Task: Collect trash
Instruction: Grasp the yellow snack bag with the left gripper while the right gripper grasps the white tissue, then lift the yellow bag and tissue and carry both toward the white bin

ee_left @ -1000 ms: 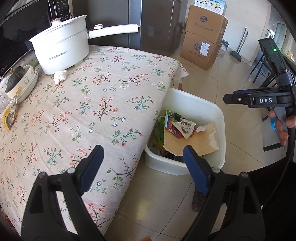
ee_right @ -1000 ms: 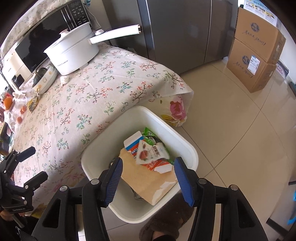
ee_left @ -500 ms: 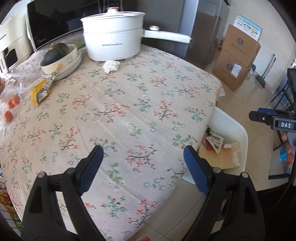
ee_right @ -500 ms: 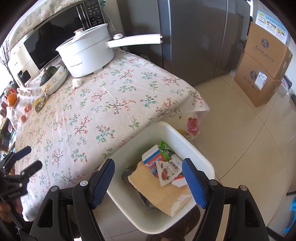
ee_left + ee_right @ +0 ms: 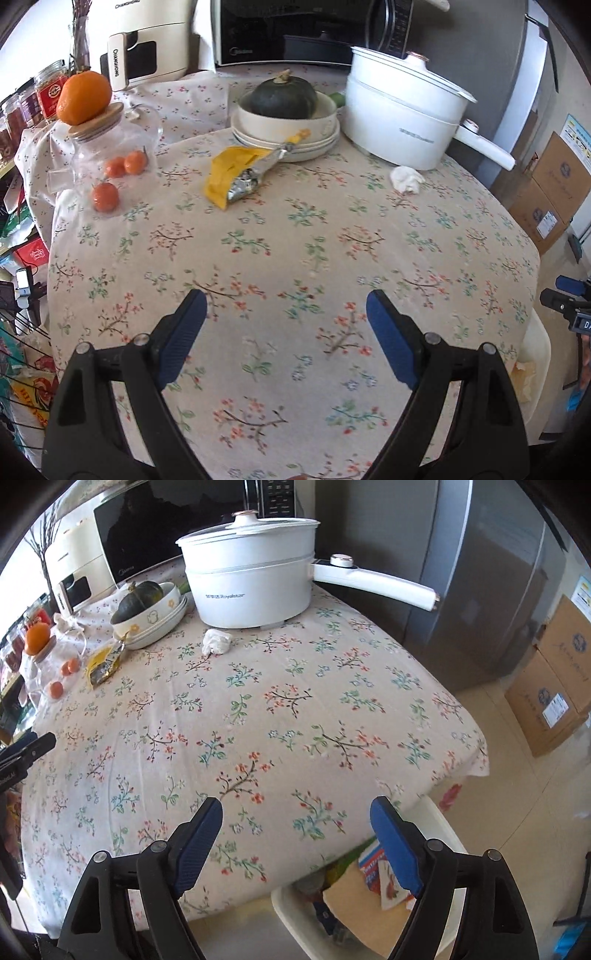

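Note:
A yellow foil wrapper (image 5: 236,175) lies on the floral tablecloth by the stacked bowls; it also shows in the right wrist view (image 5: 102,664). A crumpled white tissue (image 5: 407,178) lies in front of the white pot, and shows in the right wrist view (image 5: 216,641) too. The white trash bin (image 5: 439,823) stands on the floor at the table's edge, holding brown paper and cartons. My left gripper (image 5: 284,336) is open and empty above the table's near side. My right gripper (image 5: 295,842) is open and empty above the table edge by the bin.
A white electric pot (image 5: 399,122) with a long handle, bowls holding a green squash (image 5: 284,98), a glass jar topped by an orange (image 5: 84,96), small oranges (image 5: 105,195), a microwave (image 5: 295,29) and cardboard boxes (image 5: 554,679) surround the table.
Both grippers swung from the bin toward the table. The left view now faces the wrapper and tissue; the bin has slid to the lower right of the right view.

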Demonstrator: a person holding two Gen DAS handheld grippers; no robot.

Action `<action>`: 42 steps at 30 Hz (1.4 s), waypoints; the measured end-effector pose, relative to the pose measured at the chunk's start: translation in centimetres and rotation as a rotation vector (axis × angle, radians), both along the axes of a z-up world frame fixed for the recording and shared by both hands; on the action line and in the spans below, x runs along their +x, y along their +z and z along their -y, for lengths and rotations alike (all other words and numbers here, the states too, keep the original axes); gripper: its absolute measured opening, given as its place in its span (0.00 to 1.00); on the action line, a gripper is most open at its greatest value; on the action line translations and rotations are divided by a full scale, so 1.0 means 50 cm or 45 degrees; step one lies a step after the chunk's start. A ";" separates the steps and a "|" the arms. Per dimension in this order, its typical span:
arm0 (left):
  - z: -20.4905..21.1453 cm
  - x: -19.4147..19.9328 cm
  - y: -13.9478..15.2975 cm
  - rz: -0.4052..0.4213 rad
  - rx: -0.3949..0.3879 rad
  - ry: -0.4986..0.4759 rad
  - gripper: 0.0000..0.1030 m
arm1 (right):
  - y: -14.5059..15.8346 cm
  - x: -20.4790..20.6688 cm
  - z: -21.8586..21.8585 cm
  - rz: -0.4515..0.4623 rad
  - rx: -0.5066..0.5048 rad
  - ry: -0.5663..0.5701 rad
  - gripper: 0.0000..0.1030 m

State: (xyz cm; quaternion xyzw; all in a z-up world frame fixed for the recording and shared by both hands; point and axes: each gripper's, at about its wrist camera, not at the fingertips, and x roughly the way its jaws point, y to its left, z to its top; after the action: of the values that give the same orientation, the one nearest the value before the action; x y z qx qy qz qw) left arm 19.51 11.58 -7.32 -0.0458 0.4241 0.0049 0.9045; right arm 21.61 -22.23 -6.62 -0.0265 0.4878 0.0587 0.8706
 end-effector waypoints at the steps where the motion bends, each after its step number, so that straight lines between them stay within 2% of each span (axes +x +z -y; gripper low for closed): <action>1: -0.019 0.012 -0.004 0.006 0.002 0.014 0.86 | -0.005 0.016 -0.012 -0.001 0.009 0.006 0.81; 5: -0.084 0.067 -0.013 0.039 -0.024 0.056 0.85 | -0.023 0.088 -0.067 0.018 0.019 0.028 0.81; 8: -0.113 0.113 -0.023 0.058 -0.052 0.070 0.81 | -0.037 0.133 -0.107 0.048 0.013 0.059 0.81; 12: -0.131 0.166 -0.041 0.070 -0.097 0.082 0.67 | -0.060 0.189 -0.146 0.058 0.031 0.080 0.81; 18: -0.129 0.236 -0.064 0.088 -0.099 0.037 0.59 | -0.075 0.255 -0.181 0.085 0.074 0.101 0.81; 22: -0.125 0.274 -0.082 0.050 -0.126 -0.003 0.41 | -0.082 0.293 -0.200 0.106 0.070 0.107 0.81; 31: -0.137 0.277 -0.095 0.045 -0.198 0.015 0.20 | -0.106 0.356 -0.226 0.128 0.078 0.082 0.81; 35: -0.136 0.267 -0.086 0.048 -0.204 0.029 0.17 | -0.118 0.385 -0.240 0.139 0.076 0.093 0.81; 37: -0.131 0.259 -0.079 0.053 -0.196 0.028 0.16 | -0.123 0.397 -0.247 0.147 0.096 0.119 0.77; 40: -0.121 0.247 -0.071 0.048 -0.168 0.027 0.16 | -0.132 0.411 -0.257 0.138 0.098 0.133 0.63; 42: -0.115 0.240 -0.067 0.041 -0.155 0.028 0.16 | -0.138 0.422 -0.257 0.122 0.109 0.132 0.47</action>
State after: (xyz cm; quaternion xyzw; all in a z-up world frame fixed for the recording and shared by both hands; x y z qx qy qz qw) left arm 31.49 17.32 -10.69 -0.1056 0.4085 -0.0117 0.9066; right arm 42.71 -9.37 -13.54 -0.0173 0.4407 0.1230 0.8890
